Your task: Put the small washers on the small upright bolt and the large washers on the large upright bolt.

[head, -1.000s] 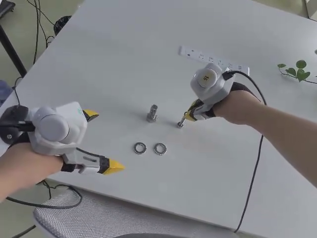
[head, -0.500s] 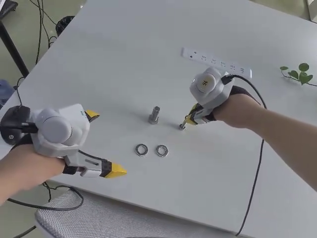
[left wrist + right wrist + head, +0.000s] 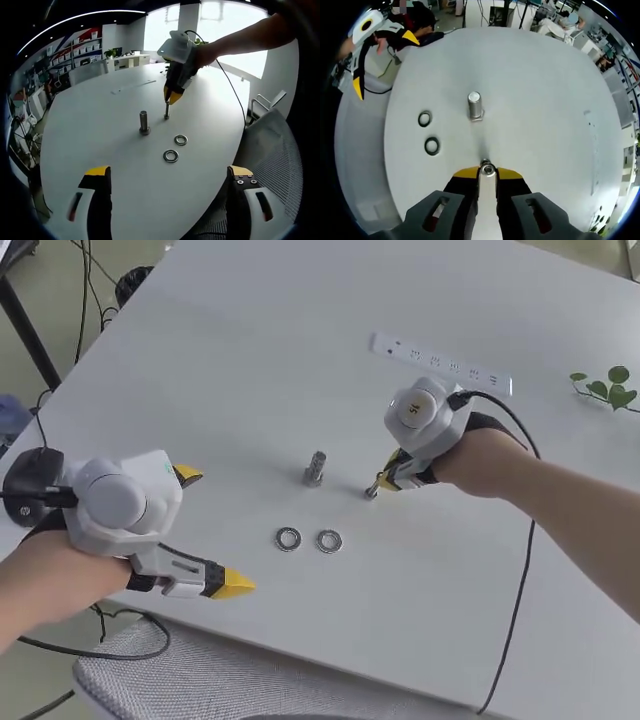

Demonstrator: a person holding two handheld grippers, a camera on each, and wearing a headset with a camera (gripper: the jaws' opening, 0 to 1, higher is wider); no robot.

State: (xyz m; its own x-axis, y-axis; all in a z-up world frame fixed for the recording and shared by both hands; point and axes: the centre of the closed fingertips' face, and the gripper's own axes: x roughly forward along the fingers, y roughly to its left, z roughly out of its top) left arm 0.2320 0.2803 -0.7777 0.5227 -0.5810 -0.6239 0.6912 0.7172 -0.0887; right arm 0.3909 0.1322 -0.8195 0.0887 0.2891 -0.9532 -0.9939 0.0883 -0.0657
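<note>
Left gripper (image 3: pixel 215 530) hangs wide open, well left of large bolt (image 3: pixel 315 469). Two washers (image 3: pixel 288 538) lie just nearside of it (both look large). Right gripper (image 3: pixel 388 476) is pinched shut atop small bolt (image 3: pixel 371 490), just right of it, likely seating a washer. Next: release, fetch a large washer.

Left tongs (image 3: pixel 212 530) spread wide, held low at the near left. Right tongs (image 3: pixel 379 483) nearly closed, tips angled down, forearm extended.
</note>
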